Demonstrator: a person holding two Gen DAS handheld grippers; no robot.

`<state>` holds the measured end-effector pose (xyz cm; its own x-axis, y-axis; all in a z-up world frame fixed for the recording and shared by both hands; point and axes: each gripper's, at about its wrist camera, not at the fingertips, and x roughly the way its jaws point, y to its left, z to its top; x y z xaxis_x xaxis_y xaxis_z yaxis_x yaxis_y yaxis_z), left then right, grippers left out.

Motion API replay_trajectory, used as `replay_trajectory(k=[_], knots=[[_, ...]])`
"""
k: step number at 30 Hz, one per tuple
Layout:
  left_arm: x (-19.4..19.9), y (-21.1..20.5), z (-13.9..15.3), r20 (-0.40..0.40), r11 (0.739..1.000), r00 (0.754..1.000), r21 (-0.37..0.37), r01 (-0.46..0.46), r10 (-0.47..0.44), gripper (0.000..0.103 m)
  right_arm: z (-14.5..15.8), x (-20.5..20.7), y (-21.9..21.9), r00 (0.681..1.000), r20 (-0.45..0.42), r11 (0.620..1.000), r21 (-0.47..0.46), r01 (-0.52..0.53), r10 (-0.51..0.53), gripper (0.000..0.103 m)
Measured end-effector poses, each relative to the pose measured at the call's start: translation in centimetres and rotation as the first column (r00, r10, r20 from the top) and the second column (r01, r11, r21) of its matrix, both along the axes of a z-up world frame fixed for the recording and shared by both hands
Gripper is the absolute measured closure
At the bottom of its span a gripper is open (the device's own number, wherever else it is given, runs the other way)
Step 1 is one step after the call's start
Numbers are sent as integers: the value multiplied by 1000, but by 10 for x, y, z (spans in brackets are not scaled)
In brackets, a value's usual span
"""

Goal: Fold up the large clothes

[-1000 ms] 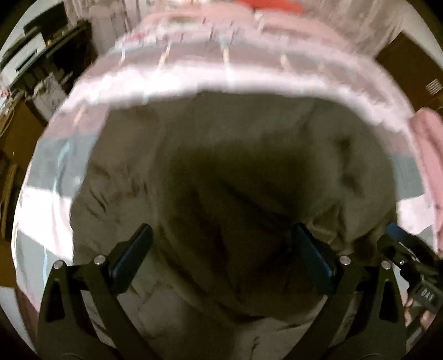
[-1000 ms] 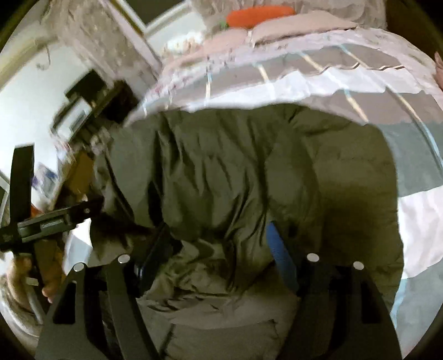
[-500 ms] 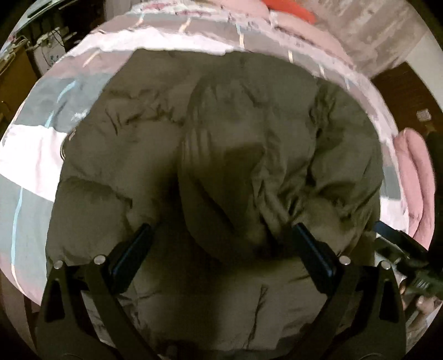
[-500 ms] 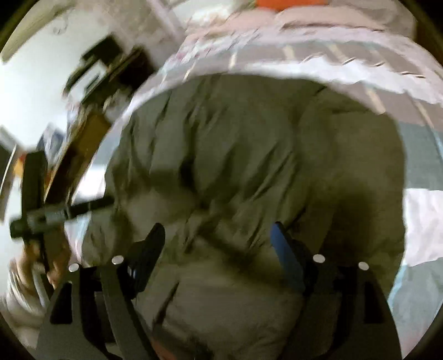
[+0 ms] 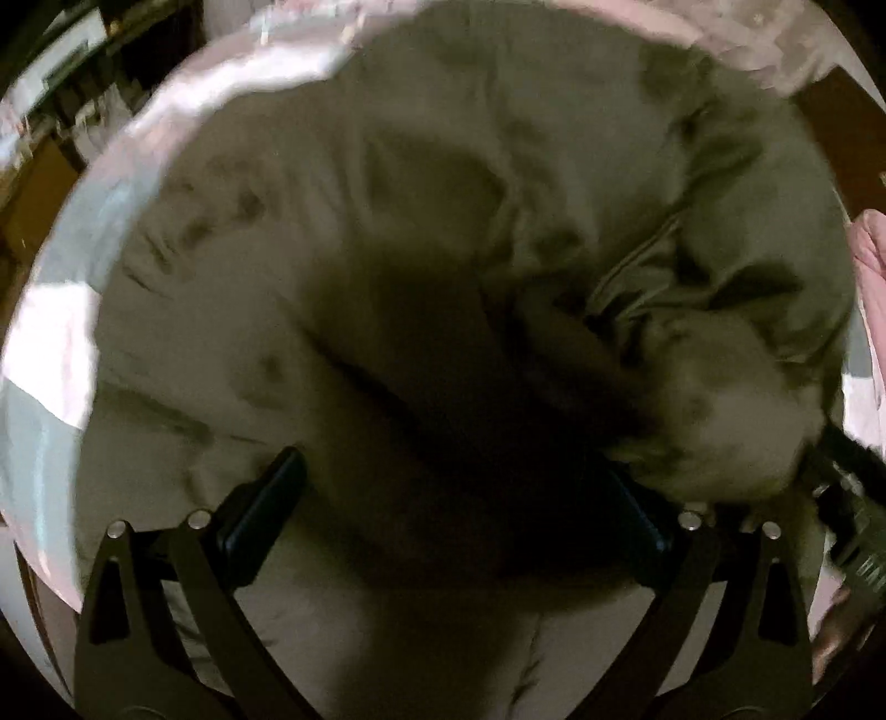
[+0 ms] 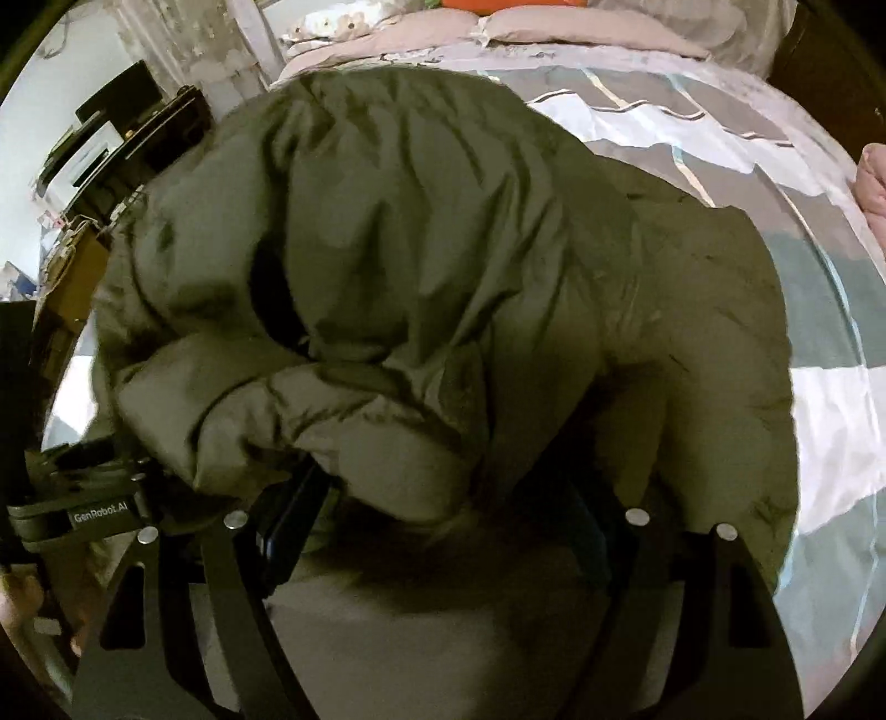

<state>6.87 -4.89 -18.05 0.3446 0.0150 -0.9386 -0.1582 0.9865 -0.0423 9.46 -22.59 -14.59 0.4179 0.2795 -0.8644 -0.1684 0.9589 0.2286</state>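
Observation:
An olive-green puffy jacket (image 6: 443, 249) lies bunched on the bed and fills both views (image 5: 443, 221). My right gripper (image 6: 443, 531) hangs low over its near part. The jaws stand wide, with a thick rolled fold (image 6: 332, 421) lying between the fingers; the right finger is lost in shadow. My left gripper (image 5: 448, 515) is open just above the jacket's flat, shadowed panel, with no fabric pinched. The left gripper's body (image 6: 83, 509) shows at the left edge of the right wrist view. The right gripper's body (image 5: 853, 526) shows at the right edge of the left wrist view.
The bed has a grey, white and teal patchwork sheet (image 6: 830, 310). Pink pillows (image 6: 554, 27) lie at its far end, and a pink blanket (image 6: 872, 183) at the right. Dark shelves and a desk (image 6: 111, 144) stand beyond the bed's left side. A hand (image 6: 22, 603) holds the left gripper.
Both views have closed in on the jacket, the left one dropping lower. The right jaws have widened a little. A thick fold now lies bunched between the right fingers.

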Motion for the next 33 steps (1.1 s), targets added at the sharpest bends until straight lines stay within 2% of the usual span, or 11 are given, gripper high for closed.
replay_trajectory(k=[4,7,10,13,17,19,22,25,29,31,33], knots=[[-21,34,36,138,998,989,-47,-47,53,2,46,-16,-31,977,178,984,150,92,-118,24],[-6,50,61,203,995,975,-68,-74,86,2,61,5,-41,951,234,966,209,152,-201,25],[29,47,62,189,998,980,-22,-58,61,2,60,21,-40,958,214,966,216,142,-189,33],[49,33,36,91,999,995,26,-40,37,2,41,54,-20,980,150,976,190,104,-134,33],[59,33,-8,-3,997,997,29,-76,76,2,-16,78,18,996,38,997,11,78,-79,33],[63,39,-26,-52,995,994,30,-99,100,2,-42,83,27,996,-20,996,-30,85,-85,33],[71,41,-40,-100,994,990,37,-100,104,2,-53,82,36,999,-11,992,-113,48,-49,32],[64,39,-23,-84,996,993,57,-73,77,4,-28,67,27,998,-30,997,-58,56,-57,33],[17,45,27,83,996,994,-44,-72,75,2,22,14,15,997,75,998,-49,38,-34,33],[4,42,31,95,997,994,-56,-47,53,2,24,-8,11,997,69,999,-25,26,-25,33],[-4,34,26,86,1000,996,-20,-15,17,2,14,-20,10,999,25,999,11,32,-32,33]])
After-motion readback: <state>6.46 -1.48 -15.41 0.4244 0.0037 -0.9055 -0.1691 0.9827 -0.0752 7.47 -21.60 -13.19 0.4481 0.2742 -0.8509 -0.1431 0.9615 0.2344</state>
